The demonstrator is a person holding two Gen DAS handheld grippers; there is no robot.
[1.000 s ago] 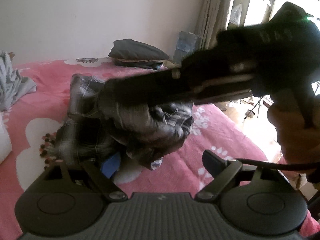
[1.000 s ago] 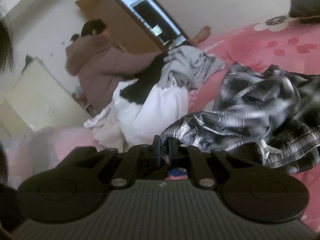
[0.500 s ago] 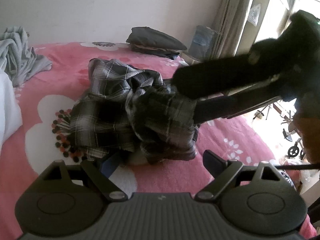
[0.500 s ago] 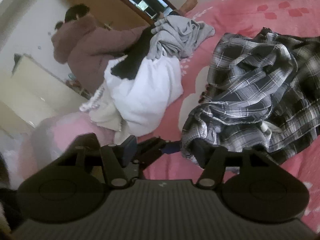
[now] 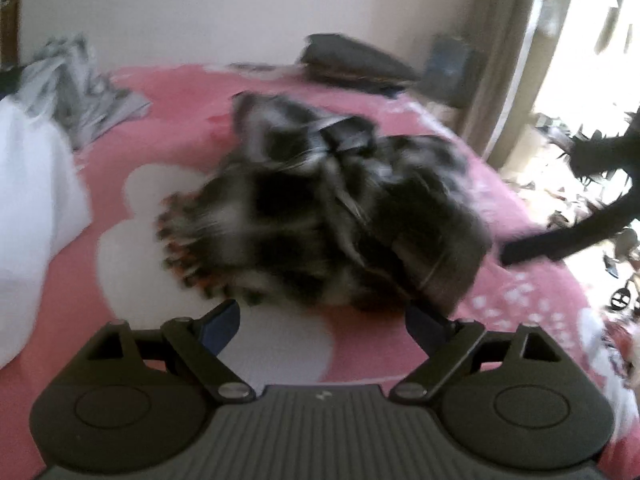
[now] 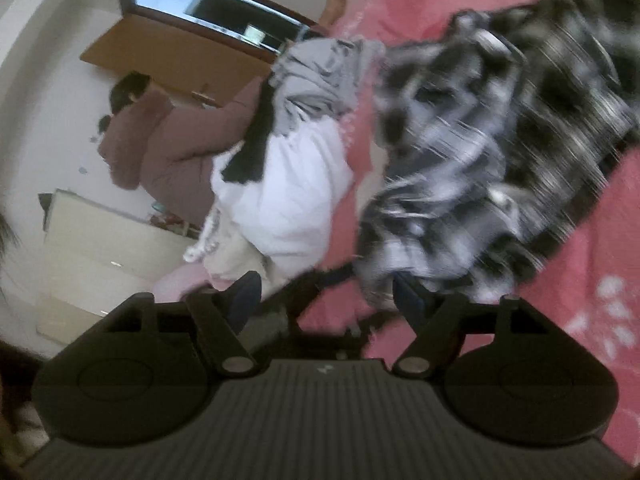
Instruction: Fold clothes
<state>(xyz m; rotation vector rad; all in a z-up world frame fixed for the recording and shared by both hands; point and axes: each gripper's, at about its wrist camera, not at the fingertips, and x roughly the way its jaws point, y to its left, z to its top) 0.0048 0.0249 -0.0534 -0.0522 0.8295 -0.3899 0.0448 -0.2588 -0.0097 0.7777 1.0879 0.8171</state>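
While both pictures are blurry, you can still see the plaid shirt [image 5: 336, 216] lying in a crumpled heap on the pink bed [image 5: 168, 104]. It sits partly on a big white flower shape [image 5: 132, 256] printed on the bed cover.

Your left tongs [image 5: 324, 320] are wide apart. Nothing is between them. They hang just in front of the near edge of the shirt, and you cannot tell if the right-hand finger [image 5: 424, 324] touches the cloth or only sits close to it.

Your right tongs [image 6: 328, 300] are opening. No cloth is pinched between them. The shirt's near corner [image 6: 384, 276] lies just by the right-hand finger [image 6: 412, 300]. In the left view, the right tongs show as a dark shape [image 5: 560, 240] beside the shirt, out by the bright window side.

A white garment [image 6: 288, 200] and a grey garment [image 6: 320, 80] are piled on the bed beside the shirt. A dark folded pile [image 5: 356, 60] sits at the far end of the bed, near the wall. A person in a mauve coat [image 6: 168, 148] sits beyond the clothes pile, next to a brown wooden cupboard [image 6: 180, 48].
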